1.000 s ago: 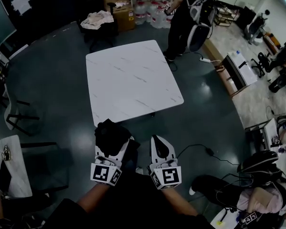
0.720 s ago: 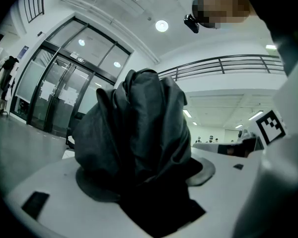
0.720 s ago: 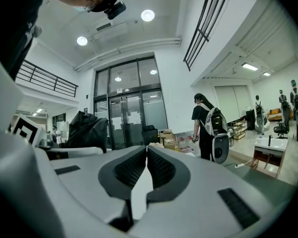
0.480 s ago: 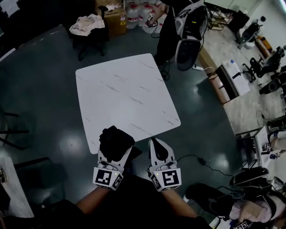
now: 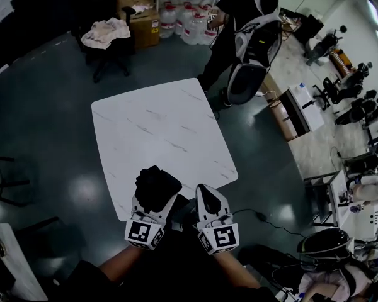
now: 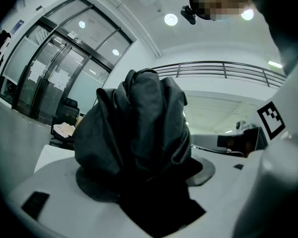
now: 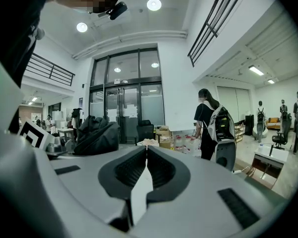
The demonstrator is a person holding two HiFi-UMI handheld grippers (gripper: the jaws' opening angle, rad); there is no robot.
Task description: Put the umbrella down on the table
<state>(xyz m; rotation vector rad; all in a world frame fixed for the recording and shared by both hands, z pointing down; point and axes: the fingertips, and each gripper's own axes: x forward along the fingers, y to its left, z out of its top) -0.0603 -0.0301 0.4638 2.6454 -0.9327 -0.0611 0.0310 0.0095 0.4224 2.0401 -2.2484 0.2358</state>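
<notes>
A folded black umbrella (image 5: 156, 186) is clamped in my left gripper (image 5: 152, 197), held over the near edge of the white marble table (image 5: 157, 137). In the left gripper view the umbrella's crumpled black fabric (image 6: 139, 138) fills the space between the jaws and hides their tips. My right gripper (image 5: 209, 199) is beside it, just off the table's near edge, jaws shut with nothing between them. In the right gripper view the right gripper (image 7: 147, 155) has its dark pads together, and the umbrella (image 7: 95, 134) shows at the left.
A person with a backpack (image 5: 242, 36) stands at the table's far right corner. A chair with cloth (image 5: 107, 33), cardboard boxes (image 5: 138, 17) and water jugs (image 5: 192, 27) lie beyond. A cable (image 5: 258, 216) runs on the floor at the right. Desks and chairs (image 5: 340, 87) line the right side.
The view has moved closer to the table; both grippers now sit at its near edge, the umbrella over the tabletop. The person with the backpack has shifted along the far side.
</notes>
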